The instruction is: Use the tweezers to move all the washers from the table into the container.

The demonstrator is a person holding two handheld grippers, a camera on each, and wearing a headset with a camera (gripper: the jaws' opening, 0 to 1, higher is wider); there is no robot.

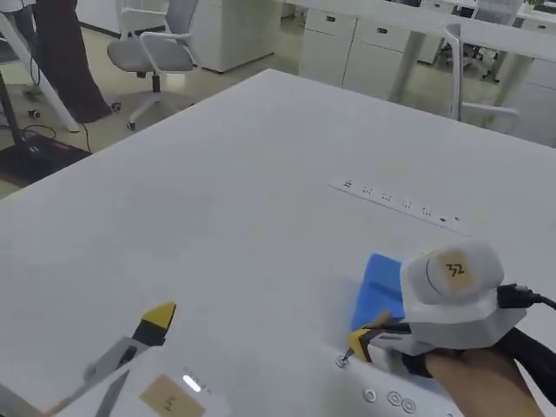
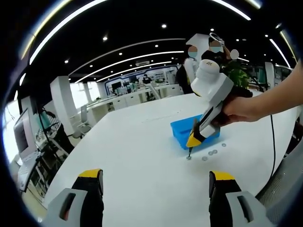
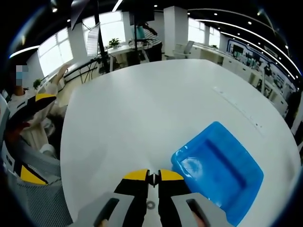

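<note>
1. The right gripper (image 3: 152, 177) is clenching a pair of tweezers (image 2: 190, 150); its yellow-tipped jaws are sitting almost together with the thin tool pinched between them.
2. The tweezers' tip is touching down on one washer (image 1: 344, 360) on the white table (image 1: 226, 226), just beside the blue container (image 3: 222, 172).
3. Judging by this, the pick-up step is in hand. The container is looking empty inside, so the task seems to be near its start.
4. Three more washers (image 1: 393, 400) are lying on the table near the container.
5. The left gripper (image 2: 155, 180) is hovering released, jaws wide apart, well away from the work.
6. The next move is calling for a firm pinch, a lift and a short carry over the container's rim.
7. A label reading "32" (image 1: 454, 269) is showing on the right gripper; the tan sticker (image 1: 165, 398) on the left gripper is too blurred to read.
</note>
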